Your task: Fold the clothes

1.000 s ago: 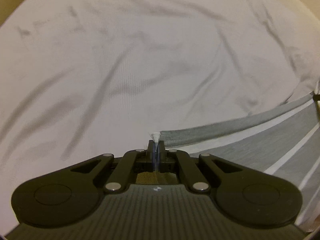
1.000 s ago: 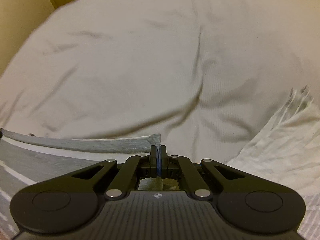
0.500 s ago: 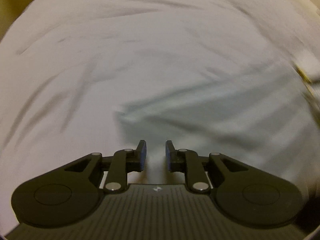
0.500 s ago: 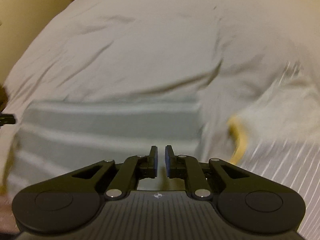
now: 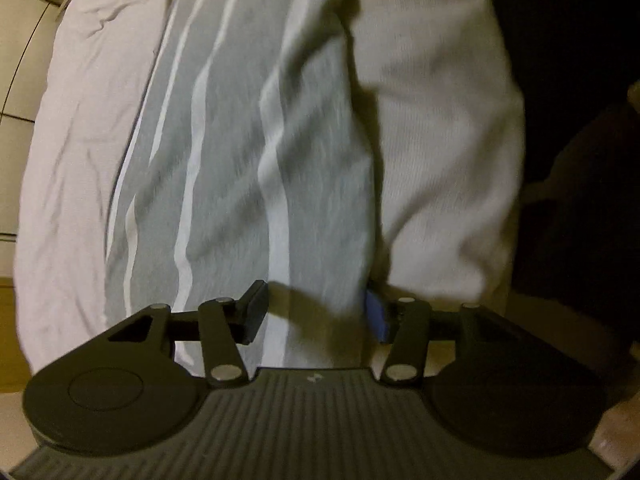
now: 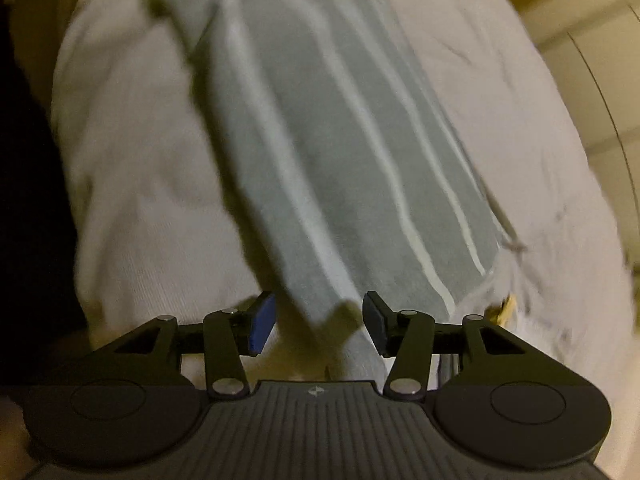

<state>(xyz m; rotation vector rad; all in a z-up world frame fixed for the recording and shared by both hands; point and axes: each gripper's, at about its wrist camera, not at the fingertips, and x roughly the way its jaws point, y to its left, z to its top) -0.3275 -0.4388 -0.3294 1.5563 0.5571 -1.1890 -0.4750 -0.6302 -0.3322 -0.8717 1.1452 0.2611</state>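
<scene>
A grey garment with thin white stripes [image 5: 240, 160] lies flat on a white bedsheet [image 5: 440, 120], running away from both cameras. My left gripper [image 5: 316, 312] is open wide, its fingers straddling the garment's near end; the cloth passes between them, gripped by neither. In the right wrist view the same striped garment [image 6: 340, 152] stretches ahead. My right gripper [image 6: 320, 320] is open too, with a near corner of the cloth lying between its fingers. Both views are motion-blurred.
The white sheet [image 6: 500, 120] surrounds the garment on both sides. A pale wall or furniture panel [image 6: 592, 60] stands beyond the bed's edge. Dark space [image 5: 580, 160] lies to the right of the bed in the left wrist view. A small yellow bit [image 6: 508, 304] shows by the right fingers.
Both grippers were shut on the garment's edge a second ago; they have let go and opened wide. Both cameras have swung round and now look along the laid-out garment.
</scene>
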